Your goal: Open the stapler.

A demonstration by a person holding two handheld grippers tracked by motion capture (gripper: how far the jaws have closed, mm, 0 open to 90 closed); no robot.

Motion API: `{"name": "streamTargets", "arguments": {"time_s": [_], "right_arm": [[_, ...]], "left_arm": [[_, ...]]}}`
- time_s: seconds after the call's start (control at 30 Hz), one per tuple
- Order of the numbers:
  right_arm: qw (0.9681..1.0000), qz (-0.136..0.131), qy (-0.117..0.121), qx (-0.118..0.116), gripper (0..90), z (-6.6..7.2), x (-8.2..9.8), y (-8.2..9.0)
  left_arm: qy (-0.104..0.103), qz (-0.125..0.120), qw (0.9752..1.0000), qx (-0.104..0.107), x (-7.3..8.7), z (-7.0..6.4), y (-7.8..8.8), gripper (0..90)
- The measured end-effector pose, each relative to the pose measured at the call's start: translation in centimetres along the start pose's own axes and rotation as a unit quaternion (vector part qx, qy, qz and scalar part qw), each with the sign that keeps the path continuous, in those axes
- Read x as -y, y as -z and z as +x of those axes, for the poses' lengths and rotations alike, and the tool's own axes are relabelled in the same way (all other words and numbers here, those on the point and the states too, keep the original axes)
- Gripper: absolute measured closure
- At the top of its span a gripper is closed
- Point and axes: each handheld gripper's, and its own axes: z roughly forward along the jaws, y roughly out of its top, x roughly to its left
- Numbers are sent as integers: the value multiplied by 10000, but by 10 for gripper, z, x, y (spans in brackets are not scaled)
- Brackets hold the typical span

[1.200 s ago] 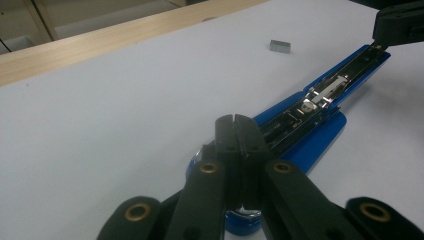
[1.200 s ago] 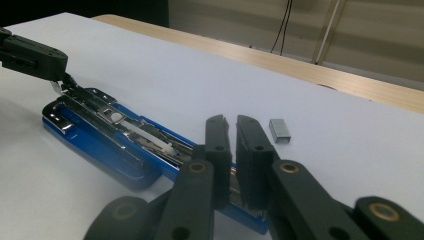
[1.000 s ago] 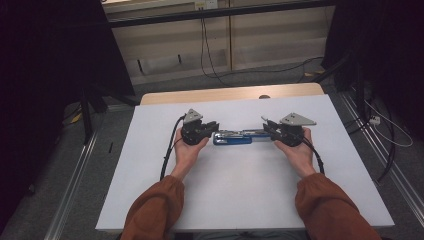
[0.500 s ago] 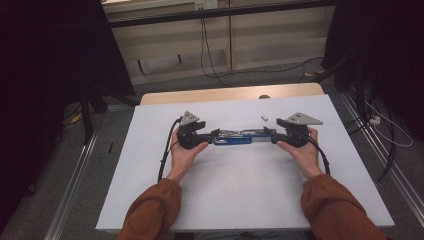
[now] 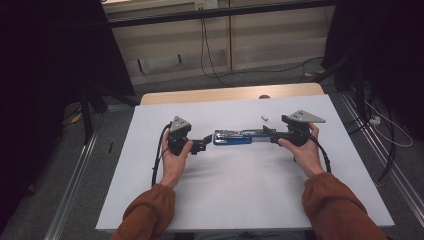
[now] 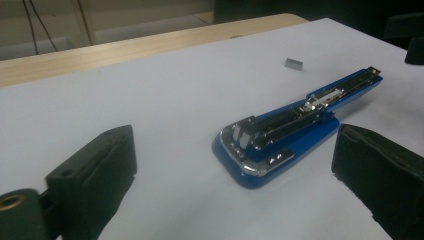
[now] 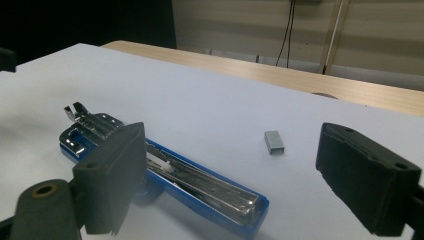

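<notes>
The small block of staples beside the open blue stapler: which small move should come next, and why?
Probably the right claw should reach to the staple block and pinch it. The blue stapler lies flat on the white table with its metal channel exposed, and the block lies loose beside it. Both claws have just been opening; the left claw grips nothing either.

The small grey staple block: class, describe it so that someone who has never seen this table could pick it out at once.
Start at the white table, then find the long blue stapler lying opened out flat at its middle. Just beyond the stapler's right end, apart from it, lies the small grey staple block. It is the tiniest thing there, plain grey metal beside the blue stapler.
</notes>
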Motion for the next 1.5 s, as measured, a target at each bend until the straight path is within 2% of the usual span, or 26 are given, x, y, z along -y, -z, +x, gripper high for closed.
{"name": "streamTargets", "arguments": {"time_s": [0.1,0.17,0.23,0.3,0.4,0.47,0.63,0.67,0.77,0.87,0.93,0.97,1.03,1.1,1.2,1.27,1.5], "right_arm": [[10000,-27,43,32,102,1,-2,-1],[10000,-59,67,-24,102,2,-3,-1],[9999,-55,98,-64,91,3,-4,-3],[9999,-17,159,-60,97,3,-4,-4],[9998,4,174,-66,115,2,-4,-4],[9998,26,170,-65,107,1,-4,-4],[9998,67,167,-132,78,0,-4,-2],[9997,73,178,-124,73,0,-5,-1],[9998,108,165,-53,73,-2,-7,-1],[9997,168,178,-22,81,-3,-8,-4],[9997,208,157,-2,83,-3,-9,-8],[9997,205,166,-2,83,-4,-10,-9],[9998,187,99,-31,83,-2,-10,-13],[9990,354,264,-80,86,1,-10,-17],[9989,394,251,-96,85,0,-12,-19],[9986,479,187,-105,85,-3,-17,-20],[9977,625,251,-27,85,-12,-33,-29]], "left_arm": [[94,15,9999,79,7,-1,12,40],[-92,-23,9999,-47,11,-3,20,43],[-166,-66,9998,-98,14,-3,28,43],[-102,-152,9998,58,20,0,36,44],[-131,-107,9998,-56,26,1,44,49],[-71,-116,9999,-27,29,2,49,48],[-87,-144,9998,-93,31,-5,62,48],[-157,-136,9997,-88,32,-7,65,47],[-153,-228,9996,-86,35,-12,75,47],[-296,-294,9987,-297,37,-18,84,52],[-178,-373,9989,-235,39,-19,89,52],[-22,-389,9992,-129,41,-19,93,52],[127,-404,9991,-84,44,-17,99,52],[228,-339,9990,-166,48,-16,104,52],[402,-267,9986,-222,55,-13,111,59],[386,-235,9984,-331,58,-13,114,61],[467,-298,9980,-307,64,-14,127,56]]}}
